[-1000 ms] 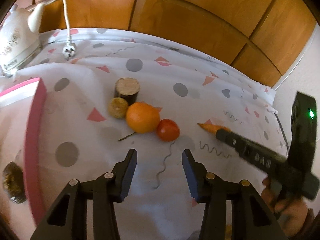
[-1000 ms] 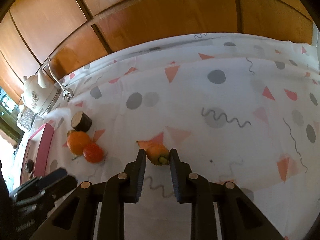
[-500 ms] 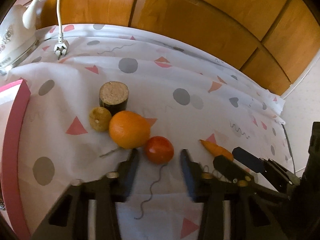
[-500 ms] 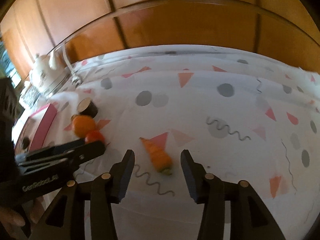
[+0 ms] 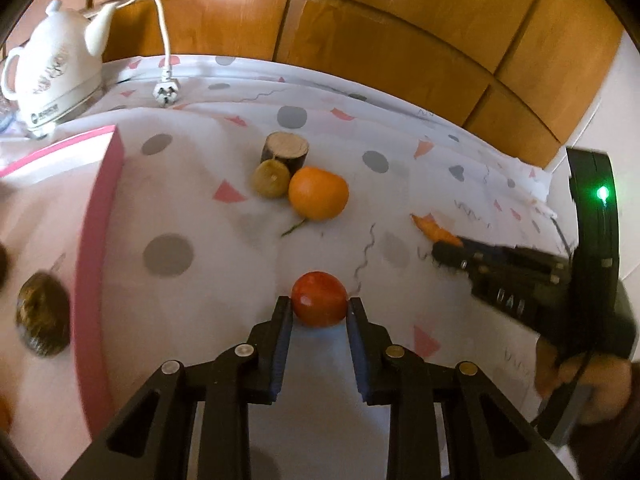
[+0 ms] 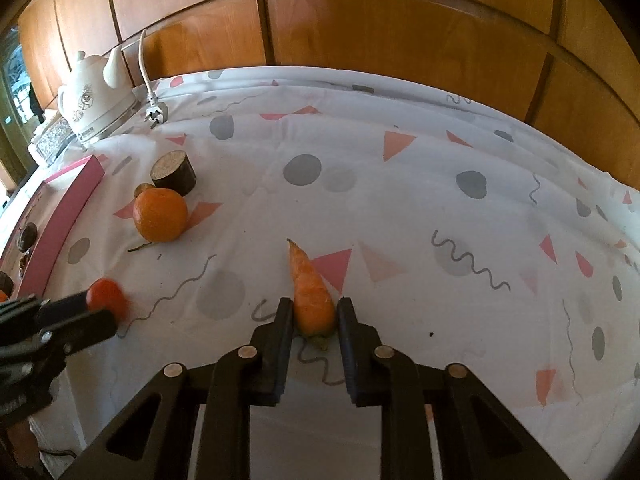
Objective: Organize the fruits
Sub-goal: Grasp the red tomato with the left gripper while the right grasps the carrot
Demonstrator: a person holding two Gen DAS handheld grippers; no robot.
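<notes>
My left gripper (image 5: 318, 308) is shut on a red tomato (image 5: 319, 298) and holds it above the patterned cloth; it also shows in the right wrist view (image 6: 106, 296). My right gripper (image 6: 314, 312) is shut on an orange carrot (image 6: 310, 292), tip pointing away; the carrot shows in the left wrist view (image 5: 434, 230). An orange (image 5: 318, 198) lies beside a small yellowish fruit (image 5: 271, 178) and a dark cut cylinder (image 5: 285, 152). A pink-rimmed tray (image 5: 96, 240) at the left holds a dark round fruit (image 5: 42, 318).
A white electric kettle (image 5: 52, 76) with its cord and plug (image 5: 166, 94) stands at the back left. Wooden cabinet doors (image 6: 360, 28) run behind the table. The person's hand (image 5: 592, 376) holds the right gripper's handle.
My left gripper closed on the tomato and drew it back from the orange. My right gripper opened half a second ago and has closed again on the carrot.
</notes>
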